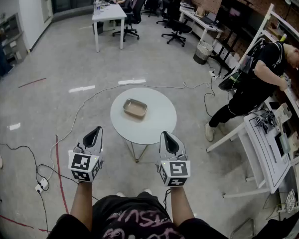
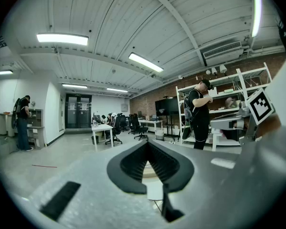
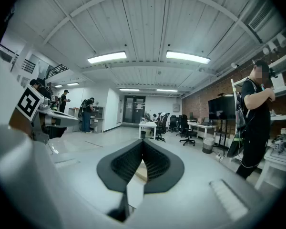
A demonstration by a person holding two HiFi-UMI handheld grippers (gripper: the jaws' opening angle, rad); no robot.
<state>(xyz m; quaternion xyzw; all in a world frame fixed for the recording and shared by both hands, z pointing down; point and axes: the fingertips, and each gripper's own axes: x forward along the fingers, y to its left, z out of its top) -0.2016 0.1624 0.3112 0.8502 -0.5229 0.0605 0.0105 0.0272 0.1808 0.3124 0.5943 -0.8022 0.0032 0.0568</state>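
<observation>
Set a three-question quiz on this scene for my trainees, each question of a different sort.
1. True or false: the rectangular pan lies on the round white table.
2. On the left gripper, the jaws are: A) clamped on the pan, B) together with nothing between them, C) clamped on a floor cable.
3. Does the left gripper, the right gripper, or neither touch the pan?
Key: 1 true; 2 B; 3 neither.

The left gripper point(image 2: 148, 146) has fingers point(image 2: 129, 165) together (nothing between).
</observation>
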